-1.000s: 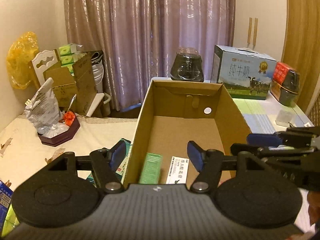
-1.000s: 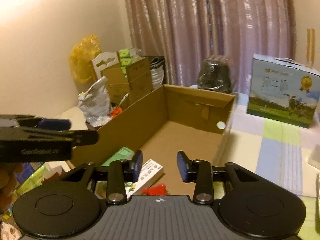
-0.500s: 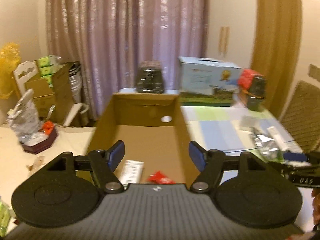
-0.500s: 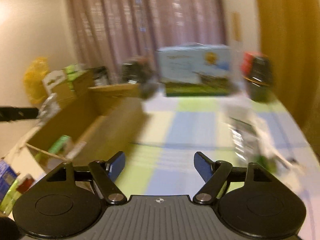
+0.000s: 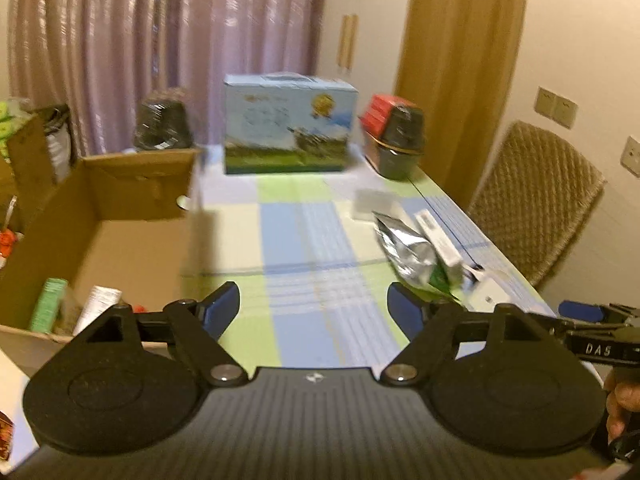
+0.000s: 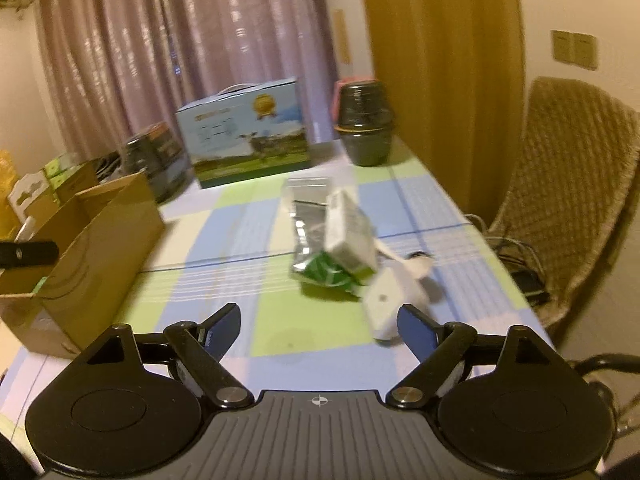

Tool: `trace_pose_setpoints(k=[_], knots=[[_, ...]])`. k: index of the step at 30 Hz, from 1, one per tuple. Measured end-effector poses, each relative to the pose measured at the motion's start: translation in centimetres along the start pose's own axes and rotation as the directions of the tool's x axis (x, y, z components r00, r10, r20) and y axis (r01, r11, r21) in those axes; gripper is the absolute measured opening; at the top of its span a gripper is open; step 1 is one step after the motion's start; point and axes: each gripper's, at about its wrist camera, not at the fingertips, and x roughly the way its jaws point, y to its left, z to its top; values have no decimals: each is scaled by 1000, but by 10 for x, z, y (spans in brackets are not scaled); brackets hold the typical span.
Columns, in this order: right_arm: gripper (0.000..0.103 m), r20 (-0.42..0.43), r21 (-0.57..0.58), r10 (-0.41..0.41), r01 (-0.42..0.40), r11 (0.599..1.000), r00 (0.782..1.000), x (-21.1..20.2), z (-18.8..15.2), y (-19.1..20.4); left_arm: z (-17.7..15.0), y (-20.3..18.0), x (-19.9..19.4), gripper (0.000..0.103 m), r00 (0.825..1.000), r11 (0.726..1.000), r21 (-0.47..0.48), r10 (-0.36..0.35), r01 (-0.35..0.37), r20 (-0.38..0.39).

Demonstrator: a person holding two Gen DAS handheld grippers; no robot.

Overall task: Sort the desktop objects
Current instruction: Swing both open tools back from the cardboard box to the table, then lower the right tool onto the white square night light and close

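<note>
Silver foil pouch point(image 6: 310, 236) w/ green end lies centre-right of frame on the checked tablecloth point(image 6: 224, 240), a white box point(image 6: 348, 232) leaning on it, white adapter point(image 6: 386, 304) just below. Pouch looks light, crinkly, slippery; I'd pinch its flat sealed edge. Right gripper point(image 6: 319, 330) and left gripper point(image 5: 314, 308) have both just been opening, jaws wide, nothing between. Cardboard box point(image 5: 120, 216) at left.
</note>
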Motion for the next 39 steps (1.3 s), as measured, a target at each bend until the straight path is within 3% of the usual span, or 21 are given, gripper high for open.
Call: trace_pose_setpoints(k=[7, 15, 39], knots=[[90, 4, 39, -30, 30, 999, 1000, -5, -4, -23, -14, -27, 20, 86, 997, 999, 0, -36, 37, -64], [91, -14, -111, -100, 98, 989, 995, 15, -8, -23, -24, -42, 39, 91, 989, 998, 4, -59, 60, -135], [90, -77, -311, -111, 82, 947, 991, 94, -15, -42, -23, -90, 145, 92, 961, 985, 76, -134, 156, -241]])
